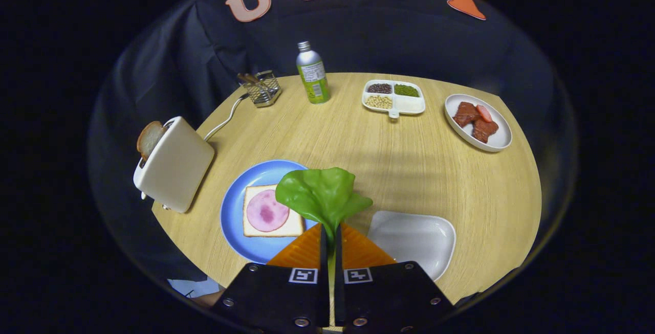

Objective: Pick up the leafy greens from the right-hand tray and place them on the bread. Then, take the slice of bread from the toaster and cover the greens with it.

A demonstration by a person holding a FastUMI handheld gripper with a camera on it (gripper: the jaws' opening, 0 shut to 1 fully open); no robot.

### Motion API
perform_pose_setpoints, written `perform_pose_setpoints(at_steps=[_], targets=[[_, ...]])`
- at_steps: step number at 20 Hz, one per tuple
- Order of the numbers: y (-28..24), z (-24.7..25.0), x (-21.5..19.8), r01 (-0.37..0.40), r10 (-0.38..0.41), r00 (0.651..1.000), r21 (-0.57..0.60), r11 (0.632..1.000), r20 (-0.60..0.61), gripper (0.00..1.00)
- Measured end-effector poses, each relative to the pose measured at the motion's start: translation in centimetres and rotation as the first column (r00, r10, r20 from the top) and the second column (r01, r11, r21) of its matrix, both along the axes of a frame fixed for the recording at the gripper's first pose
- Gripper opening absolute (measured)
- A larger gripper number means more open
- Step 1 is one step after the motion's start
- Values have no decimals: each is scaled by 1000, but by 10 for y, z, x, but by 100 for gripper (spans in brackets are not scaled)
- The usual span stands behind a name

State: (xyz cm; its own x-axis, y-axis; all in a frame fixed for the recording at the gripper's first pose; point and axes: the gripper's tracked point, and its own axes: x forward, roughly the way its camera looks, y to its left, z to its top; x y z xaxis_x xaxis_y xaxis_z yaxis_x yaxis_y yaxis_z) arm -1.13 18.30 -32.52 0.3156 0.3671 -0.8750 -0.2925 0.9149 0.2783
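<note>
My gripper (330,237) is shut on the stem of the leafy greens (320,193), which stand up ahead of the fingers above the table. Just left of the fingers lies a blue plate (236,202) with a bread slice (253,224) topped by a pink round of ham (267,211); the leaf overlaps the plate's right side. Just right of the fingers sits the white tray (414,237), bare. Farther left stands a cream toaster (174,165) with a slice of bread (148,138) sticking out of its slot.
At the back of the round wooden table (409,160) stand a green bottle (312,74), a wire holder (262,88), a white divided dish of beans (393,97) and a white plate of meat pieces (478,121). The toaster's cord runs toward the holder.
</note>
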Motion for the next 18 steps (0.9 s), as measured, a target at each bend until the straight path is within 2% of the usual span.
perform_pose_setpoints(at_steps=[5,9,18], targets=[[46,3,0,-53,53,999,44,998,5,4],[70,-14,-2,-56,59,997,61,997,-52,6],[103,-31,0,-81,85,994,63,995,-62,9]])
